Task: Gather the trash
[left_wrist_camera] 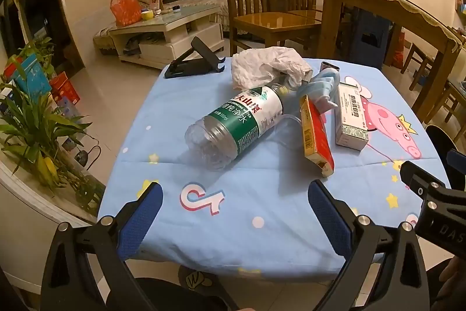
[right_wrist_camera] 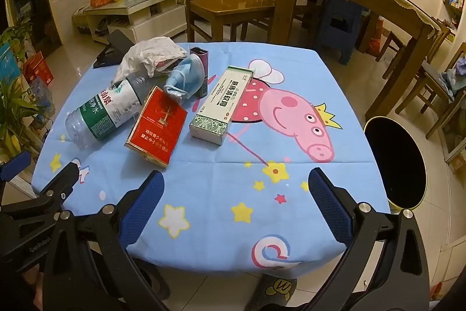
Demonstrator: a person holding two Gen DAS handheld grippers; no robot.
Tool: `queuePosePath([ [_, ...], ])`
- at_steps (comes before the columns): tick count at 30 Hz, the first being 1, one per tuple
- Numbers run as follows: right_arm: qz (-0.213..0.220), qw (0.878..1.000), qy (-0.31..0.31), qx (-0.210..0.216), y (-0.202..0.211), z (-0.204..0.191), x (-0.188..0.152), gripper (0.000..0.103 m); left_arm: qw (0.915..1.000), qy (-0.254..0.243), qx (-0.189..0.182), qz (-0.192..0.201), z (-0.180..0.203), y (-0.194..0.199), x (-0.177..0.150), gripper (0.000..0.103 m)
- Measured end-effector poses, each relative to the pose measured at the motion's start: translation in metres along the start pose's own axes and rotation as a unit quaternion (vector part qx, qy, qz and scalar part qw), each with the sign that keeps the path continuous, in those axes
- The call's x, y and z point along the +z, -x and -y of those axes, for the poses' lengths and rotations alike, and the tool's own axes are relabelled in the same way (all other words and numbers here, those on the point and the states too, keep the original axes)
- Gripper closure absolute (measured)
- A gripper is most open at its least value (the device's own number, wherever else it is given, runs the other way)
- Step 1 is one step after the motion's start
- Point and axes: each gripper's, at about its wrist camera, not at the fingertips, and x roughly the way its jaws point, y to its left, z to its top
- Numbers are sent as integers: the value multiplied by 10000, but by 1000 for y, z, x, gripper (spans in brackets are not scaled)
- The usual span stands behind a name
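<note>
**Six pieces of trash on the cartoon cloth, both grippers empty**

Six items lie clustered on the far left part of the small table under a light-blue cartoon-print cloth (right_wrist_camera: 291,194). There is one clear plastic water bottle with a green-and-white label (left_wrist_camera: 233,123), lying on its side and looking empty; one crumpled white plastic bag (left_wrist_camera: 268,66) behind it, over the bottle's neck; one light-blue face mask with ear loops (right_wrist_camera: 186,77); one flat red-and-gold cigarette box (right_wrist_camera: 157,124) leaning against the bottle; one long white-and-green medicine carton (right_wrist_camera: 220,104); and one small dark red can (right_wrist_camera: 202,69) standing upright behind the mask. One black folding phone stand (left_wrist_camera: 192,57) sits at the far left corner.

The bottle label carries Chinese characters and the line "DRINKING WATER". The carton and the red box bear Chinese print only. The cloth shows a pink pig with a crown and a music-note logo.

One round black waste bin with a yellow-green rim (right_wrist_camera: 396,162) stands on the floor just beside the table's right edge.

The left gripper (left_wrist_camera: 236,203) and the right gripper (right_wrist_camera: 236,194) hover over the near edge, blue pads spread wide, nothing between them, touching nothing.
</note>
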Motion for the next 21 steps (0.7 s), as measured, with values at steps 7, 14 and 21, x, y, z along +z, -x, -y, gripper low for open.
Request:
queuePosePath([
  [7, 9, 10000, -3, 1, 0, 0, 0, 5, 10000, 15, 19, 0, -1, 0, 0, 6],
  [14, 7, 10000, -4, 7, -1, 1, -1, 5, 9999, 70, 68, -50, -4, -2, 1, 6],
  [21, 2, 10000, -12, 10, -2, 2, -1, 5, 9999, 91, 62, -67, -6, -4, 0, 6],
])
